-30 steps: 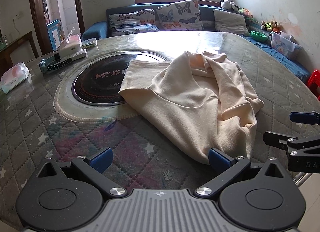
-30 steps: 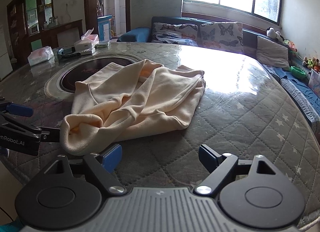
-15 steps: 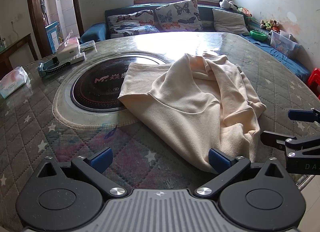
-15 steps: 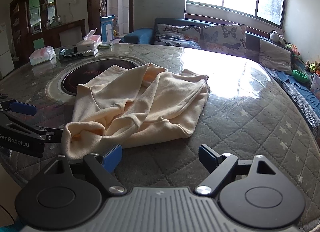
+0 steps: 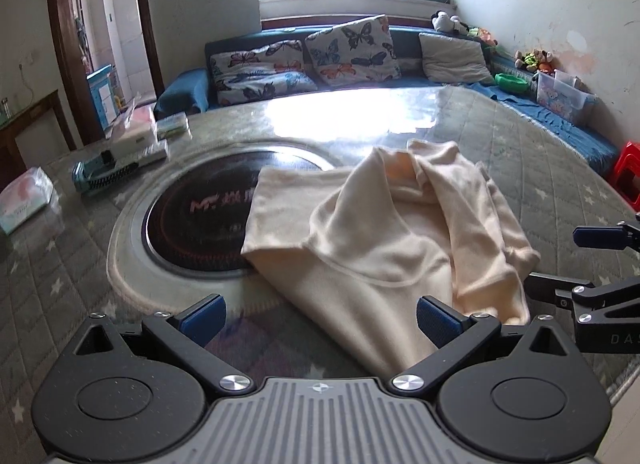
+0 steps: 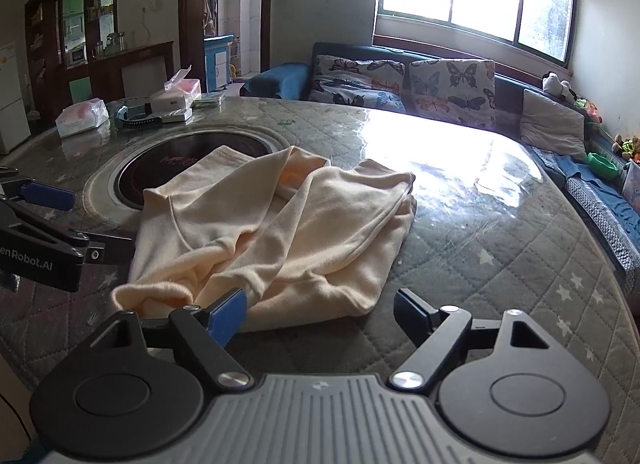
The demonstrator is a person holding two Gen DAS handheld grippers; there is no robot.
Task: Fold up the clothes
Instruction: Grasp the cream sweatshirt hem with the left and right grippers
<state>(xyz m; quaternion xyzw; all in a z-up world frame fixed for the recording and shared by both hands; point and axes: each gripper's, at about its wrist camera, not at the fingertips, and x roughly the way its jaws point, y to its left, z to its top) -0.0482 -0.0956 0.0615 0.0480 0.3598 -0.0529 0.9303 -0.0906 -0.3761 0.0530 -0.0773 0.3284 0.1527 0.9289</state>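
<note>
A cream garment (image 5: 384,240) lies crumpled on the round glass-topped table (image 5: 520,152); part of it covers the black hotplate (image 5: 200,220). My left gripper (image 5: 320,316) is open at the garment's near edge, its right finger next to the cloth. My right gripper (image 6: 320,314) is open, its left finger touching the garment (image 6: 280,224) near a rolled cuff (image 6: 152,296). Each gripper shows in the other's view: the right one (image 5: 600,264) and the left one (image 6: 48,232).
Tissue packs (image 5: 24,200), a white box (image 5: 136,140) and a brush-like tool (image 5: 104,176) sit at the table's far left. A sofa with butterfly cushions (image 5: 348,52) stands behind. A red stool (image 5: 628,172) is at right. The table edge is close below both grippers.
Both grippers have moved forward and lower toward the garment's near edge. The garment itself has not moved.
</note>
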